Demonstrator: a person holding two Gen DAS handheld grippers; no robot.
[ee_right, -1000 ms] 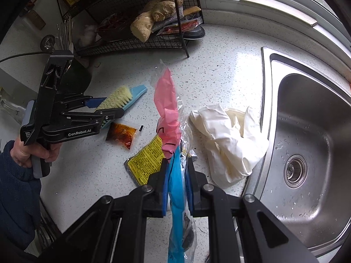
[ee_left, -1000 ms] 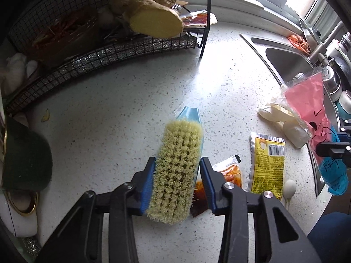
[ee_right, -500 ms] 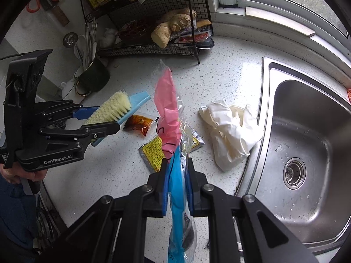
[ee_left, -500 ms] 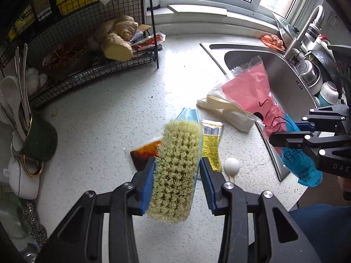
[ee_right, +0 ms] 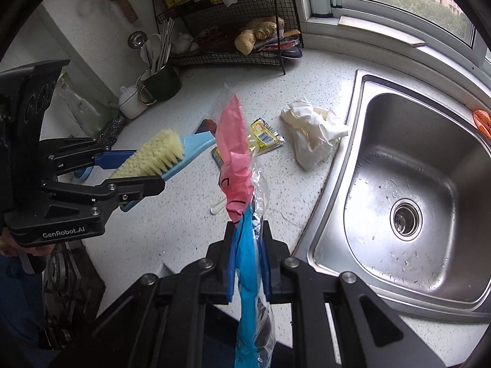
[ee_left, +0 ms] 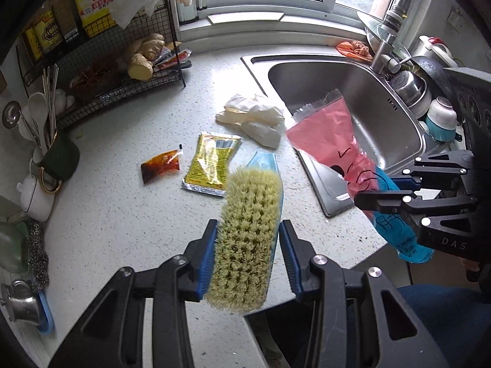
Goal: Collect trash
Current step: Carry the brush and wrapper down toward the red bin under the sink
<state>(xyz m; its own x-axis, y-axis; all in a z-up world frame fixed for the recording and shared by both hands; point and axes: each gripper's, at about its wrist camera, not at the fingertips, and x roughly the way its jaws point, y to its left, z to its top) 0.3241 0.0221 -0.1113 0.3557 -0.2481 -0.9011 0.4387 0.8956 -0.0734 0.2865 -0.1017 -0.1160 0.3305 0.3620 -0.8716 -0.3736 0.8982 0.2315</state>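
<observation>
Yellow seasoning packet (ee_left: 214, 165) and dark sauce sachet (ee_left: 160, 168) lie on the table (ee_left: 122, 214), left of the sink (ee_right: 408, 190). My left tongs (ee_left: 248, 257) clamp the scrub brush (ee_left: 248, 239); right tongs (ee_right: 248, 245) pinch the pink-and-blue plastic bag (ee_right: 234, 153). Risk, I reckon: bristles flick packets sinkward, or the slick bag slips.

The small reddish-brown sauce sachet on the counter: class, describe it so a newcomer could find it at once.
Start at the steel sink and move left across the speckled counter, past the crumpled white gloves and the yellow foil packet. The sauce sachet lies just left of that packet: smaller, clear, filled with dark reddish-brown sauce.
</observation>
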